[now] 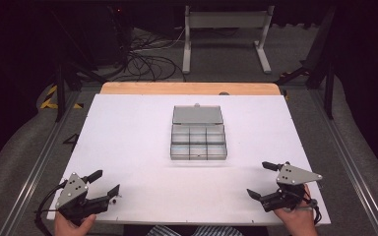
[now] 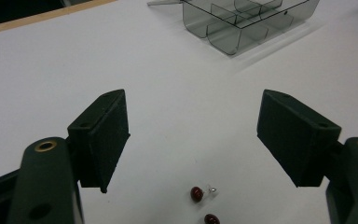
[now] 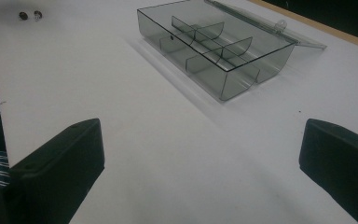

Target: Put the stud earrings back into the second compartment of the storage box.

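Desk: a flat white rectangular desk (image 1: 138, 142) with a strip of pale wood along its far edge.
Box: a clear grey-tinted plastic compartment box (image 1: 198, 142) sits near the desk's middle, its hinged lid (image 1: 197, 114) laid open flat behind it toward the far edge; dividers split it into small cells, and the cells that can be seen hold nothing.
Left tongs: the left tongs (image 1: 107, 184) rest at the near left corner, held in a hand (image 1: 74, 225), the two black jaws spread wide with nothing between them.
Right tongs: the right tongs (image 1: 263, 180) rest at the near right corner in the other hand (image 1: 298, 220), jaws likewise wide apart and bare.
Beads: two small dark red round beads (image 2: 196, 193) lie on the desk just ahead of the left tongs, with a tiny silvery piece (image 2: 212, 189) beside them; all well apart from the box.
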Action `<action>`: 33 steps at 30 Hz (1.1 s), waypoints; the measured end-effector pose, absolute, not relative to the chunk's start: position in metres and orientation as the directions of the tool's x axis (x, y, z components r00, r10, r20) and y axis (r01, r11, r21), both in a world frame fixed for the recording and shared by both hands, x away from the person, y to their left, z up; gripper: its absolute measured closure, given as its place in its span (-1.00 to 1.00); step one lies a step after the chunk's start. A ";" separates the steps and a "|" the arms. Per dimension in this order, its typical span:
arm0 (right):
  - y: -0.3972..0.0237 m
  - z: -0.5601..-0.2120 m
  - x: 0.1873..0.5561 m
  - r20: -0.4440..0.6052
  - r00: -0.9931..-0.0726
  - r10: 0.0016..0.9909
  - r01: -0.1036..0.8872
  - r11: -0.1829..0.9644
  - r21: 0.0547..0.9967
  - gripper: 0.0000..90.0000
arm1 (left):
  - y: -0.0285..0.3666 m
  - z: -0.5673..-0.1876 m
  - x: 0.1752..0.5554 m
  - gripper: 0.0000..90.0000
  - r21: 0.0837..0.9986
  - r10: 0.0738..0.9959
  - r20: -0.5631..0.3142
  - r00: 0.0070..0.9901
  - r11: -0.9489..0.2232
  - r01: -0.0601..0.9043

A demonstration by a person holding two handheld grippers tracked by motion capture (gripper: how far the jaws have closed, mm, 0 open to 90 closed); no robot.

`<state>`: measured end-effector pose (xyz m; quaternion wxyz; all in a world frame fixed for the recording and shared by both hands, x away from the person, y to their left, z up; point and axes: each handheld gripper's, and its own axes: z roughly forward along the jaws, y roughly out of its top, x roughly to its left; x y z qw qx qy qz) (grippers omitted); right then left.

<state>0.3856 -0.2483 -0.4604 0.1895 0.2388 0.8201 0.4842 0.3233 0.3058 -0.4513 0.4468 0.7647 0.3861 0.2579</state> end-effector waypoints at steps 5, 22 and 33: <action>-0.247 -0.461 0.385 -0.077 -0.819 0.568 0.208 0.419 0.884 -0.99 | 0.308 -0.450 0.323 -0.43 0.883 0.825 0.051 0.563 -0.300 0.360; -0.244 -0.463 0.385 -0.079 -0.824 0.560 0.211 0.433 0.876 -0.99 | 0.309 -0.437 0.321 -0.37 0.849 0.813 0.051 0.580 -0.341 0.403; -0.242 -0.464 0.386 -0.081 -0.830 0.552 0.209 0.443 0.872 -0.99 | 0.302 -0.433 0.327 -0.33 0.785 0.814 0.038 0.580 -0.383 0.486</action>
